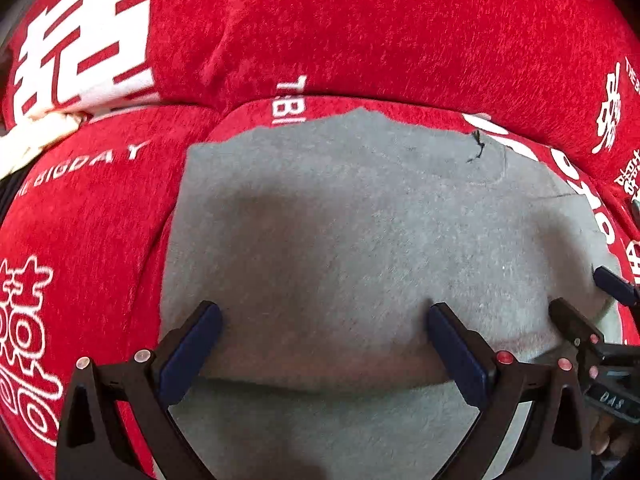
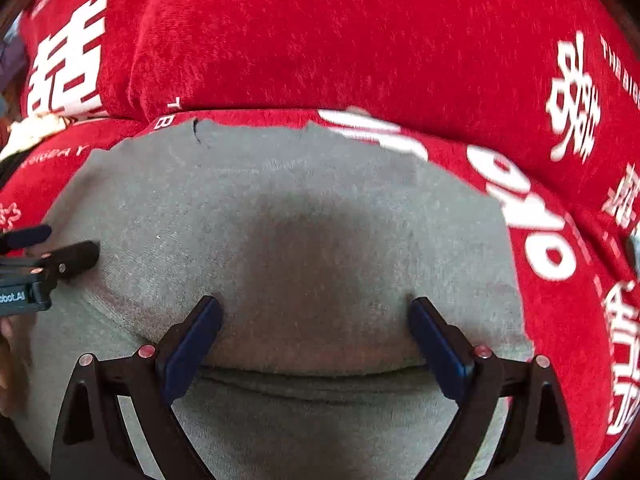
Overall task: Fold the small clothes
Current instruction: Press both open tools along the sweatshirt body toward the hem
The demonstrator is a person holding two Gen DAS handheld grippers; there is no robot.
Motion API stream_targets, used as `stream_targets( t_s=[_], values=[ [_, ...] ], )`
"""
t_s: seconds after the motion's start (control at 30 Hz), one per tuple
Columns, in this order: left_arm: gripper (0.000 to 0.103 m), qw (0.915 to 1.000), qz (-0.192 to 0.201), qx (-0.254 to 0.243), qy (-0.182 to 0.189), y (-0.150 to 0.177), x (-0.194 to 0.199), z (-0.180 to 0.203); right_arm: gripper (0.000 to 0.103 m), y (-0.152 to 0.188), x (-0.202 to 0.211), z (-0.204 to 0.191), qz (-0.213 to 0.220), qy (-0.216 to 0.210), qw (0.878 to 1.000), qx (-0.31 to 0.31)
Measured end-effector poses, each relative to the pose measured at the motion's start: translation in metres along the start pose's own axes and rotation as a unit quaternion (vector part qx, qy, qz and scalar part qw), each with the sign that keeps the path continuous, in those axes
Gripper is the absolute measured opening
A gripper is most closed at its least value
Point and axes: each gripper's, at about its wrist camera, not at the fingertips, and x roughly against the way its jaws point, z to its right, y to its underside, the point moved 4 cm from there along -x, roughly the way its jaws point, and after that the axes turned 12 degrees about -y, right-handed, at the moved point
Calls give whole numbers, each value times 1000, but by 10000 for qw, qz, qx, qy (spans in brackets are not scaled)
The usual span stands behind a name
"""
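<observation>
On the red printed cloth (image 1: 360, 32) lay a grey garment (image 1: 340, 220), its near part doubled over along a fold, with left gripper (image 1: 324, 320) and right gripper (image 2: 316, 312) above it, jaws released, so further folds likely remained.

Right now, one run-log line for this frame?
left gripper: open | right gripper: open | grey garment: flat on red cover, unheld

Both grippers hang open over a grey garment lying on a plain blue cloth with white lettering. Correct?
Not quite: the cloth is red, not blue, as both wrist views show. The rest holds: the left gripper and right gripper are open over the grey garment.
</observation>
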Motion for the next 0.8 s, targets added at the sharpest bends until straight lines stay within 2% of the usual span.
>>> stream_targets(
  t_s=[0.07, 0.1, 0.17, 0.2, 0.27, 0.37, 0.4, 0.47, 0.67, 0.8],
  values=[
    [103, 9999, -21, 100, -74, 1, 12, -6, 96, 1, 14, 3, 13, 162, 9998, -139],
    [103, 9997, 105, 161, -119, 3, 19, -10, 96, 2, 23, 1, 128, 162, 9997, -116],
    [103, 9998, 47, 152, -103, 11, 19, -10, 96, 7, 25, -4, 156, 82, 9998, -23],
    [103, 9999, 9, 98, -136, 14, 15, -8, 96, 11, 19, -8, 6, 38, 10000, 24],
    [103, 9996, 186, 74, -185, 19, 17, -7, 98, 20, 9, -9, -161, 44, 9999, -16],
    [103, 9998, -94, 174, -65, 30, 17, -12, 100, 36, 13, -12, -43, 158, 9998, 87],
    [103, 9997, -160, 169, -75, 38, 16, -15, 100, 41, 16, -11, -63, 100, 9999, 23],
    [103, 9998, 115, 63, -154, 54, 24, -18, 100, 53, 24, -8, -15, -38, 9999, -138],
    [103, 9996, 292, -17, -30, 110, 51, -35, 100, 113, 61, -16, 155, -115, 9998, 73],
    [103, 9993, 341, -158, 40, 147, 67, -39, 100, 147, 79, -22, 59, -117, 9998, 149]
  ],
)
